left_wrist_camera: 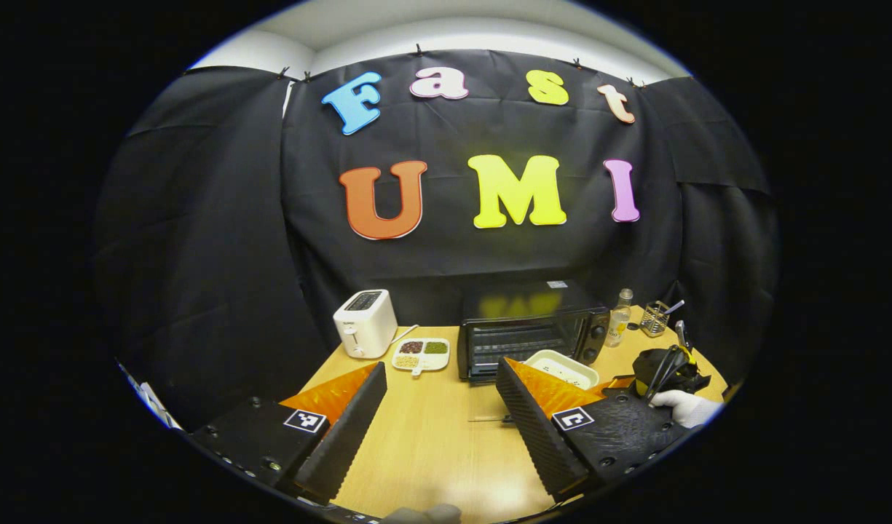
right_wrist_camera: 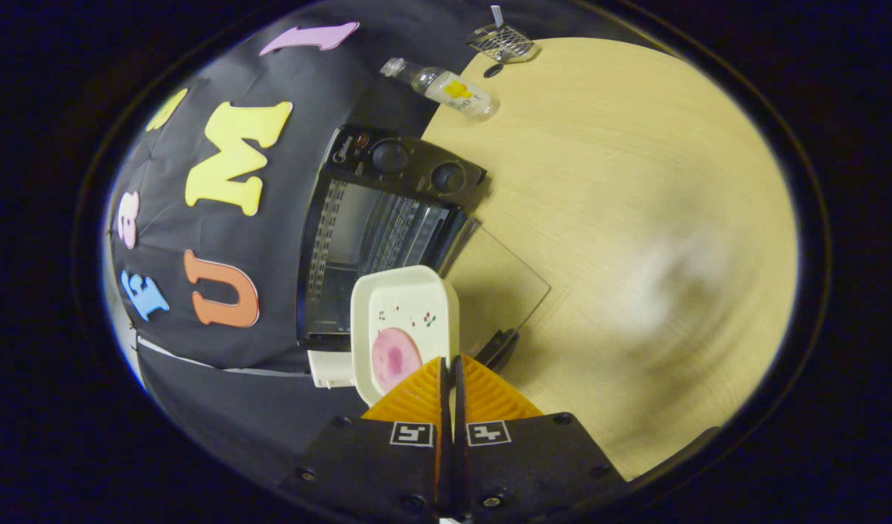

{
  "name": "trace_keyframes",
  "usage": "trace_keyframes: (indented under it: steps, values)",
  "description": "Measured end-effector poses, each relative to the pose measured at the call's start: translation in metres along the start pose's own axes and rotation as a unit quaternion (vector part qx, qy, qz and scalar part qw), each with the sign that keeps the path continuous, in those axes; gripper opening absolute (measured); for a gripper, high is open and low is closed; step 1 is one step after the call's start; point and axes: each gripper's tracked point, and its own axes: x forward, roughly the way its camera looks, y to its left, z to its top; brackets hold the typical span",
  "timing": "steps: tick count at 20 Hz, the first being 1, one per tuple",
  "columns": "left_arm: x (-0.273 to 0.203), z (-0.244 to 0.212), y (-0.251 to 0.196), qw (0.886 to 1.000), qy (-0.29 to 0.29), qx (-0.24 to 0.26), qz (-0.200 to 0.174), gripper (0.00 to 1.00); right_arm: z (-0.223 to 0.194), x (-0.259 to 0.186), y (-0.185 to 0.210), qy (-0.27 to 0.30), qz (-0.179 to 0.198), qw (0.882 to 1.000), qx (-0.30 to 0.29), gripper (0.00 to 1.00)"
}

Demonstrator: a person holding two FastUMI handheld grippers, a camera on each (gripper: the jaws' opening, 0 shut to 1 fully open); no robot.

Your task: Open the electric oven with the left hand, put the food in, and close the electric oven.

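Observation:
The black electric oven (left_wrist_camera: 529, 327) stands at the back of the wooden table, its glass door (right_wrist_camera: 500, 287) folded down flat in front of it. A white dish (right_wrist_camera: 405, 320) carrying a pink round slice of food (right_wrist_camera: 395, 358) hangs over the door at the oven's (right_wrist_camera: 384, 218) mouth. My right gripper (right_wrist_camera: 449, 367) is shut on the dish's near rim. In the left gripper view the dish (left_wrist_camera: 562, 367) shows before the oven, with a gloved hand (left_wrist_camera: 682, 406) to its right. My left gripper (left_wrist_camera: 442, 411) is open above the table, short of the oven, holding nothing.
A white toaster (left_wrist_camera: 365, 322) and a divided tray of beans (left_wrist_camera: 421, 354) sit left of the oven. A clear bottle (left_wrist_camera: 619, 316) and a wire holder (left_wrist_camera: 655, 318) stand to its right. Black cloth walls close the back and the left side.

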Motion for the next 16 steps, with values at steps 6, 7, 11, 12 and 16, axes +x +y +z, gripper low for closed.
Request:
trace_keyframes:
  steps: [6, 7, 11, 12, 16]
  values:
    - [-0.008, -0.011, 0.020, 0.999, 0.011, -0.013, 0.029, 0.97, 0.016, 0.040, 0.020, -0.008, -0.006, 1.000, 0.000, 0.04]
    - [-0.008, -0.012, 0.022, 0.999, 0.012, -0.014, 0.034, 0.96, 0.022, 0.046, 0.023, -0.014, -0.005, 1.000, 0.000, 0.04]
    - [-0.003, -0.017, 0.025, 0.998, 0.023, -0.021, 0.051, 0.97, 0.046, 0.076, 0.036, -0.028, 0.001, 1.000, 0.001, 0.04]
    - [-0.005, -0.017, 0.025, 0.998, 0.024, -0.023, 0.054, 0.97, 0.052, 0.084, 0.040, -0.029, 0.005, 1.000, 0.002, 0.04]
    - [-0.004, -0.019, 0.025, 0.997, 0.033, -0.027, 0.065, 0.97, 0.069, 0.111, 0.054, -0.039, 0.017, 0.999, -0.005, 0.04]
